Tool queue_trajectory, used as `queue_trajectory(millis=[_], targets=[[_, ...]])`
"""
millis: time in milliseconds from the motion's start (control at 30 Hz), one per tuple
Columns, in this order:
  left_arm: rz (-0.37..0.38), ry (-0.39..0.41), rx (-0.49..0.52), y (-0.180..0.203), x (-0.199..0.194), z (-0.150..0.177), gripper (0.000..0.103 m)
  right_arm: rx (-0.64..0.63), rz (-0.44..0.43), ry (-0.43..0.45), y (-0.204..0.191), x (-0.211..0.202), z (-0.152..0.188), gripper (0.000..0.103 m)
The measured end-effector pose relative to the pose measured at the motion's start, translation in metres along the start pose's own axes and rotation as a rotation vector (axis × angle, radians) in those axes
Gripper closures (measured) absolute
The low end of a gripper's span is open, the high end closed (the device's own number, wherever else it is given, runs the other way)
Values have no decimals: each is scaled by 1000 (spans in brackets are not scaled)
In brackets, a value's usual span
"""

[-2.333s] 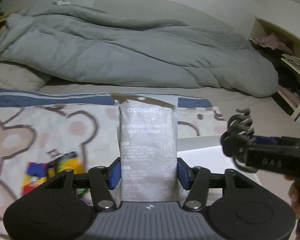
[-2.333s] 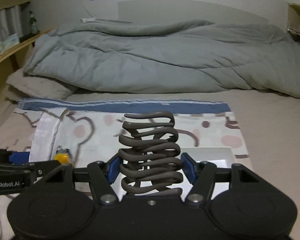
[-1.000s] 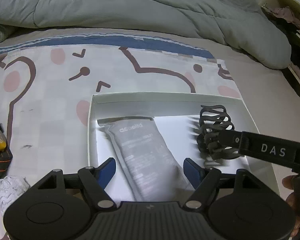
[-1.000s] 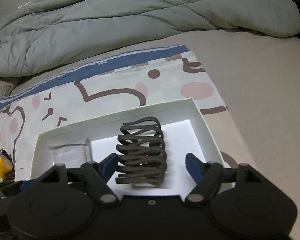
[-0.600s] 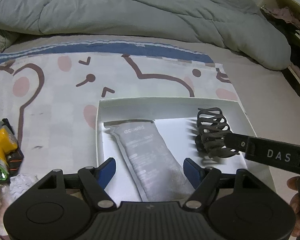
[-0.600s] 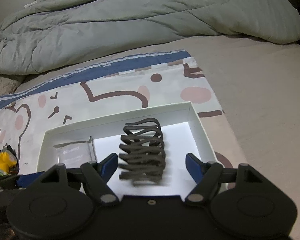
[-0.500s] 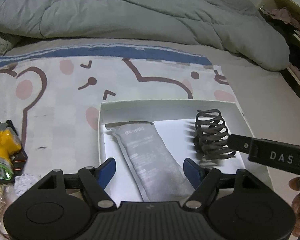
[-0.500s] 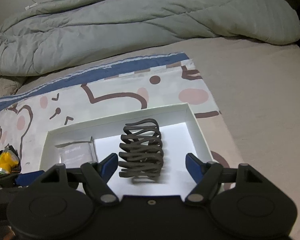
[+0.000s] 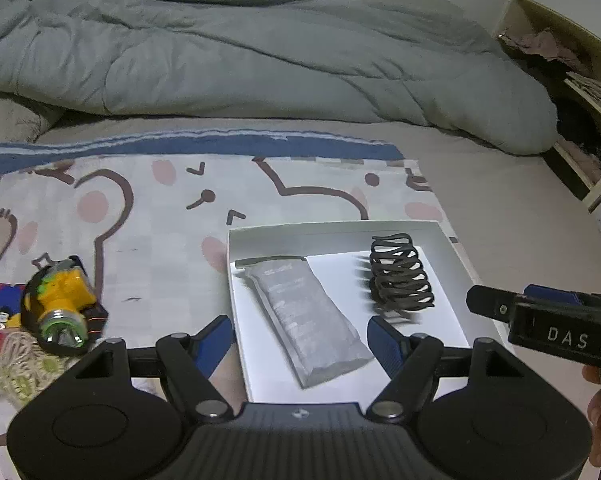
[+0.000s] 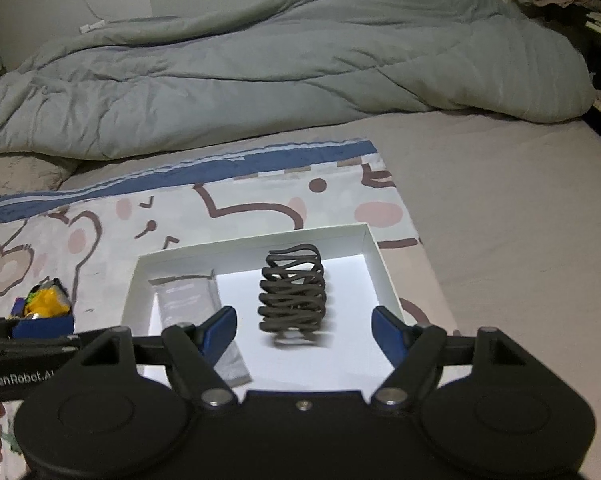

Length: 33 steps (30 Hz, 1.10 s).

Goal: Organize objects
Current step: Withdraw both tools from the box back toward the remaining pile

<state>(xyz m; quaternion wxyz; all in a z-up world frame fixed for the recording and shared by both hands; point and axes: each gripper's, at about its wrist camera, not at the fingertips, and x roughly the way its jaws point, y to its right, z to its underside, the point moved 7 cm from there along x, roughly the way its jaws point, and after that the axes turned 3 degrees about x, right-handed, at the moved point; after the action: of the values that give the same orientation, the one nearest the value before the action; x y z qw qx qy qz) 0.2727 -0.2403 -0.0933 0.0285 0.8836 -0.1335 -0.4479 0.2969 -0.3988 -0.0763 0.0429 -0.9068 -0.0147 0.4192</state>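
Note:
A white shallow box (image 9: 332, 229) (image 10: 252, 242) lies on a bear-print blanket. Inside it a grey sachet (image 9: 308, 316) (image 10: 188, 300) lies flat at the left, and a dark brown hair claw clip (image 9: 400, 276) (image 10: 292, 292) rests at the right. My left gripper (image 9: 300, 340) hovers open above the sachet, its blue pads apart from it. My right gripper (image 10: 304, 330) hangs open above and in front of the clip, holding nothing. The right gripper's body (image 9: 548, 320) shows at the right edge of the left wrist view.
A yellow headlamp (image 9: 60, 304) (image 10: 46, 300), a small colourful box (image 9: 0, 316) and a bundle of pale string (image 9: 16, 364) lie on the blanket (image 9: 140, 208) left of the box. A rumpled grey duvet (image 9: 260, 60) covers the far side. Shelves with clothes (image 9: 572, 80) stand at the right.
Both grippers let go of the sachet and the clip into the box earlier, and over the last second both have risen and drawn back, so the box looks smaller and the headlamp shows more.

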Motion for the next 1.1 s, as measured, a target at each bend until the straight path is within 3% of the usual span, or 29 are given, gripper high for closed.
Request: queue_trajectory(millis=[233,400,767,1100], targets=[[-1,28,39,-2,-40,7,28,7,-6,27,-9,-41,6,27],[-13,46,77,-4,-66,15,27,-17,20,78,-8,-73,13,18],[-44,82,109,-7,-105,35,4,10,35,123,-6,-114,39,6],[-44,85,143,-11,-119,59,0,-8,65,170,-6,-138,70,0]])
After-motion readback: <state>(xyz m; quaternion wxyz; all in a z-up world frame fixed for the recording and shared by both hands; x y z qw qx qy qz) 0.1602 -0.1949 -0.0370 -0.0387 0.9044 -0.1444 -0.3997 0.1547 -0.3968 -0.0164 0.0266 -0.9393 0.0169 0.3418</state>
